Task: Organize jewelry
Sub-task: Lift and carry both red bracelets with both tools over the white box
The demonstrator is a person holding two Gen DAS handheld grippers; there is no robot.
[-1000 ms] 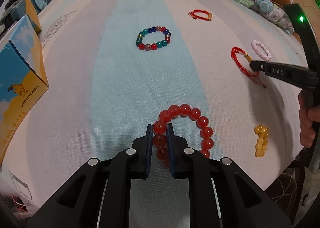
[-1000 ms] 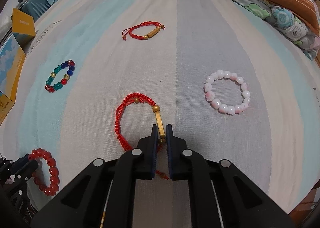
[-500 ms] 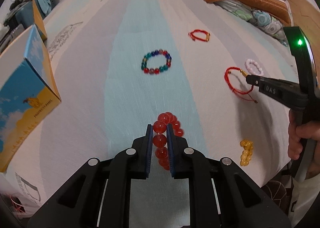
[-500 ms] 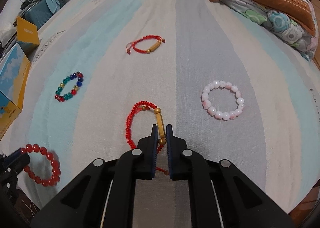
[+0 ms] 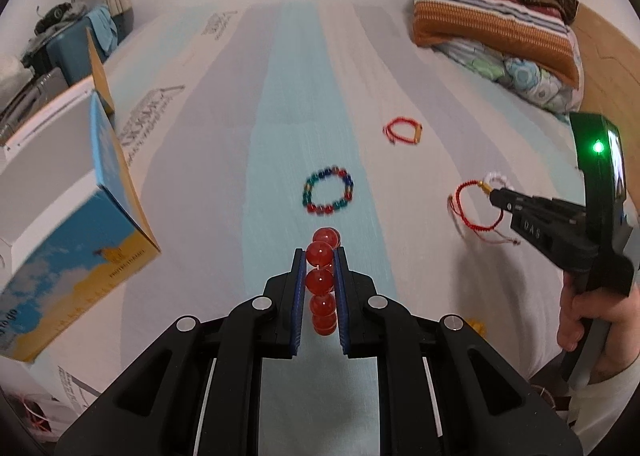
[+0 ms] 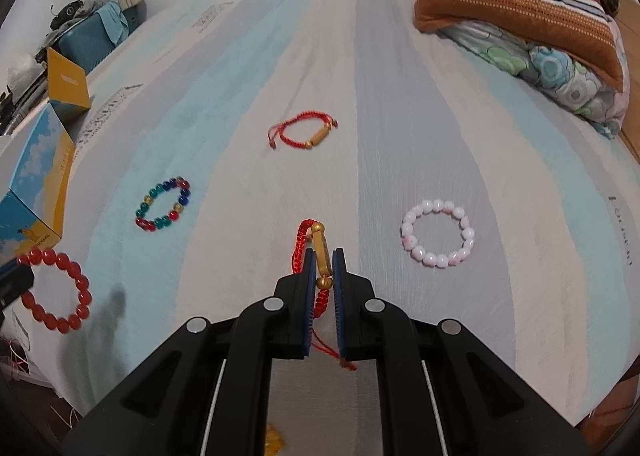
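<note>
My left gripper (image 5: 319,256) is shut on a bracelet of big red beads (image 5: 320,281), which hangs edge-on between the pads, lifted off the striped bedsheet (image 5: 280,136). The right wrist view shows that red bead bracelet (image 6: 56,288) as a full ring at the left edge. My right gripper (image 6: 323,259) is shut on the gold tube of a red cord bracelet (image 6: 322,252); its cord loop and tails dangle below the pads. In the left wrist view the right gripper (image 5: 498,198) holds that red cord bracelet (image 5: 472,208) above the sheet, with a hand (image 5: 588,320) on its handle.
On the sheet lie a multicolour bead bracelet (image 6: 163,203), a second red cord bracelet (image 6: 304,132), a pale pink bead bracelet (image 6: 438,232) and yellow beads (image 6: 274,438) near the front edge. An open blue and yellow box (image 5: 76,192) stands left. Folded blankets (image 6: 520,4) sit back right.
Both grippers have risen from the sheet with their bracelets. The red bead ring has come off the sheet and hangs edge-on; the cord bracelet's loop has lifted too.
</note>
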